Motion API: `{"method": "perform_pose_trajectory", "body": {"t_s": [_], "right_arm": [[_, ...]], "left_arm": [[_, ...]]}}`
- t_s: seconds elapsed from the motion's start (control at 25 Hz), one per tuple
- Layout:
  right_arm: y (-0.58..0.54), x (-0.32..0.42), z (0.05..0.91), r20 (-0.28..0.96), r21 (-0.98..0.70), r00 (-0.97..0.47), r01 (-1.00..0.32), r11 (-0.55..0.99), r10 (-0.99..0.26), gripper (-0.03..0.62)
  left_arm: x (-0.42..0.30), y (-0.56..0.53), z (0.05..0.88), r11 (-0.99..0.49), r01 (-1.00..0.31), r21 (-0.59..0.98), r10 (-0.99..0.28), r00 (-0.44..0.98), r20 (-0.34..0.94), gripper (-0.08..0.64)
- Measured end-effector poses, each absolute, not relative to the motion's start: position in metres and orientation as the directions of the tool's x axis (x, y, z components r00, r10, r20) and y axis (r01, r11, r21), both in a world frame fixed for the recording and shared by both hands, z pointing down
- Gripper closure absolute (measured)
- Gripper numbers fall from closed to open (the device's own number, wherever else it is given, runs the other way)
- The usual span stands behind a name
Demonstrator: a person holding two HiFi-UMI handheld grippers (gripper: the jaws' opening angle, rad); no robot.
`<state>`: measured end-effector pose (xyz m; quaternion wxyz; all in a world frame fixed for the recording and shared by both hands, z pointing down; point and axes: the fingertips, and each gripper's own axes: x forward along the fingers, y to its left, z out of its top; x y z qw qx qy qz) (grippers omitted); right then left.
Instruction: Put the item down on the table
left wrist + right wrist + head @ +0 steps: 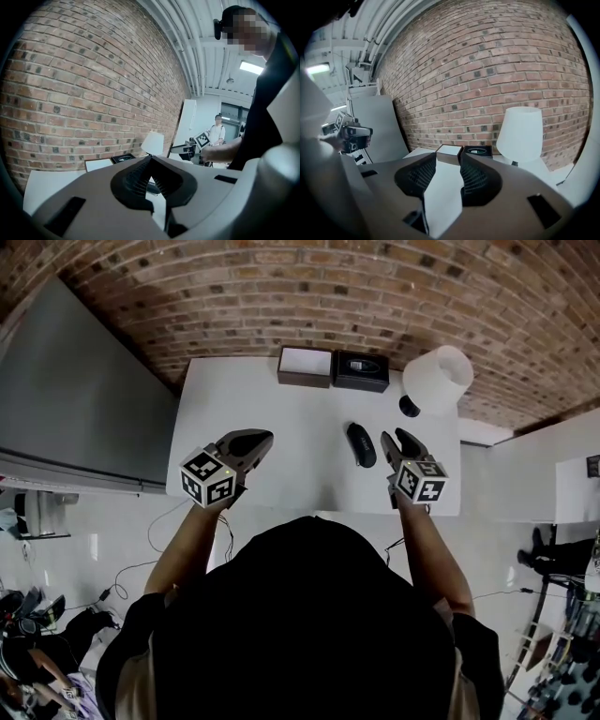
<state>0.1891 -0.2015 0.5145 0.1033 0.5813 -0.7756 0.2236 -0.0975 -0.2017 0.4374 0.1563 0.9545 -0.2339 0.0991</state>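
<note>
A black oblong item [361, 443] lies flat on the white table [281, 418], right of the middle. My right gripper [398, 440] hangs above the table just to the right of the item and apart from it. Its jaws stand a little apart with nothing between them, and the right gripper view [448, 157] shows only bare tabletop through the gap. My left gripper [258, 440] hovers over the table's left half, well clear of the item. Its fingertips meet in the left gripper view [151, 158], shut on nothing.
At the table's far edge stand an open box with a white inside [305, 365], a black box [361, 370] and a white lamp [438, 379]. A brick wall rises behind them. A grey panel [75, 399] stands to the left. Another person [216, 131] stands far off.
</note>
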Motion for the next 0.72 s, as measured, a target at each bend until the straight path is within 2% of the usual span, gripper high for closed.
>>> {"method": "perform_pose_trajectory", "body": {"t_s": [0.72], "right_arm": [[-0.172, 0.18, 0.469, 0.347, -0.192, -0.295, -0.951, 0.241, -0.89, 0.495]], "left_arm": [[-0.087, -0.199, 0.435, -0.859, -0.444, 0.255, -0.386, 0.889, 0.247, 0.543]]}}
